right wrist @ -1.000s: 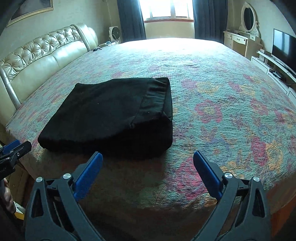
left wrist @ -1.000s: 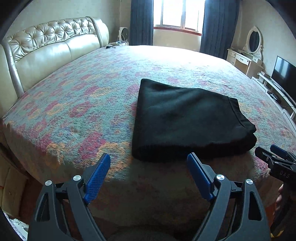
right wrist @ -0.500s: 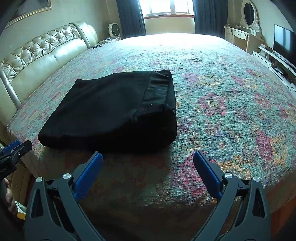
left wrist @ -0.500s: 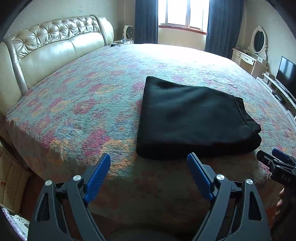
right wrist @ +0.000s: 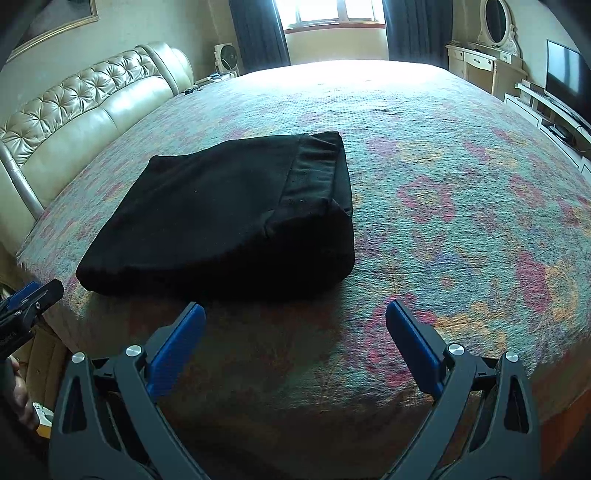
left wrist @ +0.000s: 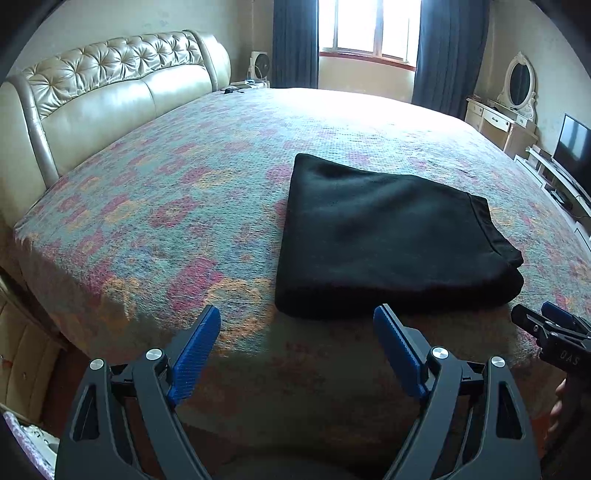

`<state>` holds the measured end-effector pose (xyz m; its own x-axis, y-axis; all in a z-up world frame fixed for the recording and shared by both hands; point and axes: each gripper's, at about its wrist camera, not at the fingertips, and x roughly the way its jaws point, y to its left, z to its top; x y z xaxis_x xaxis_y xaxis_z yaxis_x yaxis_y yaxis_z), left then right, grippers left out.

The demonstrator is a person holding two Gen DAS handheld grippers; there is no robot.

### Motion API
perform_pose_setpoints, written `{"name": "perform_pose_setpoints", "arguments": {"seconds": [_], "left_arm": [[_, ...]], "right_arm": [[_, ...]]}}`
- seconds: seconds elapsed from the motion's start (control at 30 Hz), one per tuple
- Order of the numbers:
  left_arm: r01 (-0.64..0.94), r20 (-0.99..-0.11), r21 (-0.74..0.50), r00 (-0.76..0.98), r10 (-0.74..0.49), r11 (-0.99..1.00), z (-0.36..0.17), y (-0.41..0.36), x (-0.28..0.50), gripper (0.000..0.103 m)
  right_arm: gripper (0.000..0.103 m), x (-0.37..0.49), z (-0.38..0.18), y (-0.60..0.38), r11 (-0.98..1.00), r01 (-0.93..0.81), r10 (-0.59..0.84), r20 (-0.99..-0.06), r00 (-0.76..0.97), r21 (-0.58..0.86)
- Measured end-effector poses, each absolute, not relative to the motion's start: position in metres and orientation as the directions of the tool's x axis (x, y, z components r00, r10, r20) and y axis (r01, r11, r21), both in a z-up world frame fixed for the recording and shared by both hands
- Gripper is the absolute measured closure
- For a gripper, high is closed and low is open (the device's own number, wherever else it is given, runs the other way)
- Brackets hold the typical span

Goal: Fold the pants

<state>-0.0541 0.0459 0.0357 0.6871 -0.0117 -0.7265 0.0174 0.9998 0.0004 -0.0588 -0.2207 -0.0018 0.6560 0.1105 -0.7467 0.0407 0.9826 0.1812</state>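
Neatly folded black pants (left wrist: 388, 236) lie on the bed (left wrist: 184, 206).

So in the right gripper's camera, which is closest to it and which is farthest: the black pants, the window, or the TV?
From the right gripper:
1. Black pants, folded on the bed just ahead, to the left.
2. TV, off the bed's right side.
3. Window, on the far wall beyond the bed.

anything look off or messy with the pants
Nothing stands out. The pants lie folded in a tidy flat stack on the bed, waistband edge even, clear of both open grippers.
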Motion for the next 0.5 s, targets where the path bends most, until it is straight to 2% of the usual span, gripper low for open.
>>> {"name": "perform_pose_setpoints", "arguments": {"seconds": [0.5], "left_arm": [[0.026,-0.737,0.011,0.675,-0.009,1.000,0.0343,0.0432,-0.0536,0.019]], "right_arm": [[0.005,-0.0577,-0.0065,-0.2175,0.980,0.033,0.131,-0.758,0.639,0.196]]}}
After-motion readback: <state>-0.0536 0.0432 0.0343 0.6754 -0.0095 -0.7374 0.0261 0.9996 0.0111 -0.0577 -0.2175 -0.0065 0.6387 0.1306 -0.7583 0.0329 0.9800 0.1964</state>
